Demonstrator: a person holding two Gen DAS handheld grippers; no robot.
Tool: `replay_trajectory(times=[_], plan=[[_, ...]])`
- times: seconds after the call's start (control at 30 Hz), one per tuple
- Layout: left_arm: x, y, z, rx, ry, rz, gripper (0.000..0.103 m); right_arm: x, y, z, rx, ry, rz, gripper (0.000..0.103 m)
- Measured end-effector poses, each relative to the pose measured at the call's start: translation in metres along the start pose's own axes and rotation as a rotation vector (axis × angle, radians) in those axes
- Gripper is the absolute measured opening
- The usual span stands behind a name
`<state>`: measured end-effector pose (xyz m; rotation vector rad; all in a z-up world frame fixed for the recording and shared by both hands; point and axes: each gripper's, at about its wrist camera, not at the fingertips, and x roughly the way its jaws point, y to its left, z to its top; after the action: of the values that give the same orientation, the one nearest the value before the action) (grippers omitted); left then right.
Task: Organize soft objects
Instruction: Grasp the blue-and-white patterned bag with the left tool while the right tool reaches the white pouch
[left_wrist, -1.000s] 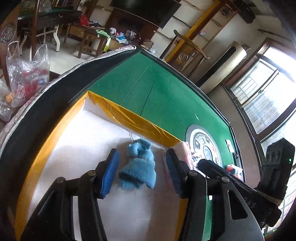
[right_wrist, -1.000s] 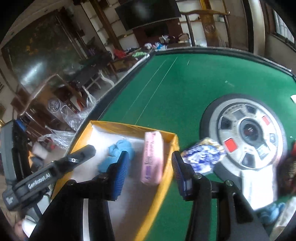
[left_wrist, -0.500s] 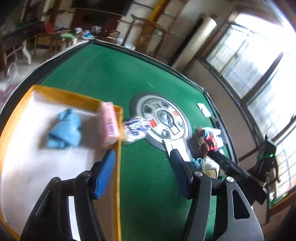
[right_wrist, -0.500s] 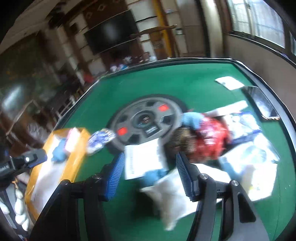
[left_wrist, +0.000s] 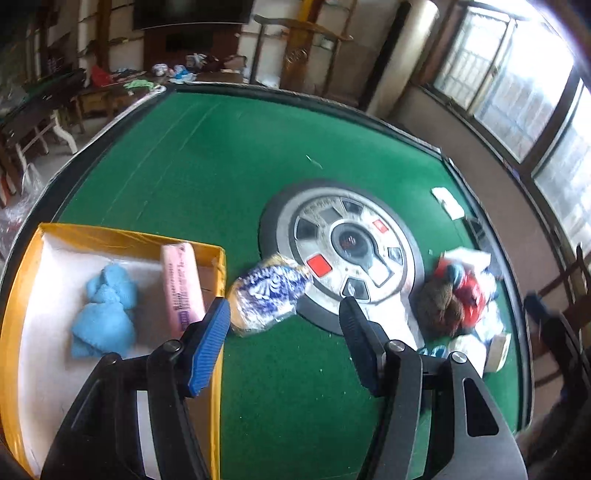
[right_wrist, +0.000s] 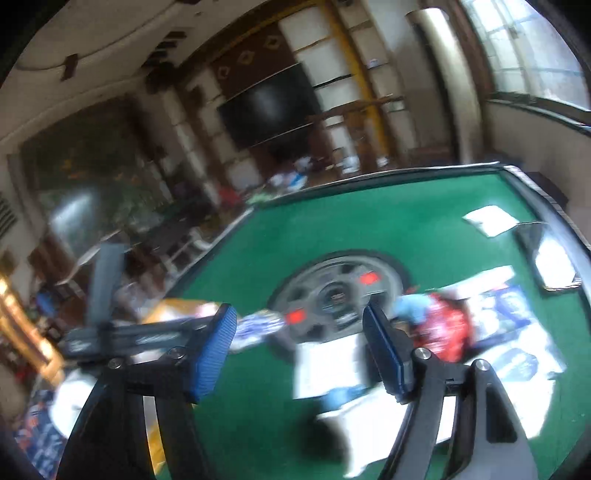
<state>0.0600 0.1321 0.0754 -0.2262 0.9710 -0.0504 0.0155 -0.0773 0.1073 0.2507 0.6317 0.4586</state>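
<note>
My left gripper (left_wrist: 284, 314) hangs above a green felt table (left_wrist: 207, 177) with its two blue-padded fingers spread wide and nothing between them. Just past the tip of its left finger lies a blue-and-white patterned pouch (left_wrist: 267, 295), resting on the felt and touching the rim of a round grey control panel (left_wrist: 343, 251) set in the middle of the table. To the left of that finger sits a yellow-edged tray (left_wrist: 110, 238) with a white floor; inside it a pink packet (left_wrist: 181, 286) leans against the right wall, and a fluffy blue cloth (left_wrist: 105, 315) lies near it, further left. Off to the right of my right finger, a heap of soft things (left_wrist: 461, 295) in red, brown and white sits by the table edge. My right gripper (right_wrist: 299, 349) is likewise wide open and holds nothing; its view is blurred. Ahead between its fingers I make out the same grey panel (right_wrist: 340, 291), the patterned pouch (right_wrist: 255, 328) just beyond its left finger, and a red bundle (right_wrist: 445, 328) just beyond its right finger, among white and blue packets too smeared to tell apart.
</note>
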Motion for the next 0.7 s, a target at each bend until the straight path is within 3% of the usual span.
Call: replay_trajectory(times=[0.17,0.37,0.5,0.53,0.7], plan=[[0.03,-0.016,0.011,0.133,0.052,0.049,0.06,0.024,-0.048,-0.008,0.084,0.057,-0.144,0.066],[0.075,-0.029,0.024,0.262,0.114,0.167,0.06,0.019,-0.064,-0.001,0.184,0.041,-0.094,0.066],[0.087,-0.027,0.017,0.277,0.181,0.18,0.057,0.022,-0.073,-0.008,0.181,0.07,-0.105,0.066],[0.085,-0.03,0.015,0.296,0.183,0.174,0.048,0.023,-0.075,-0.012,0.182,0.076,-0.108,0.066],[0.063,-0.043,-0.016,0.326,0.236,0.058,0.048,0.027,-0.076,-0.017,0.182,0.084,-0.113,0.066]])
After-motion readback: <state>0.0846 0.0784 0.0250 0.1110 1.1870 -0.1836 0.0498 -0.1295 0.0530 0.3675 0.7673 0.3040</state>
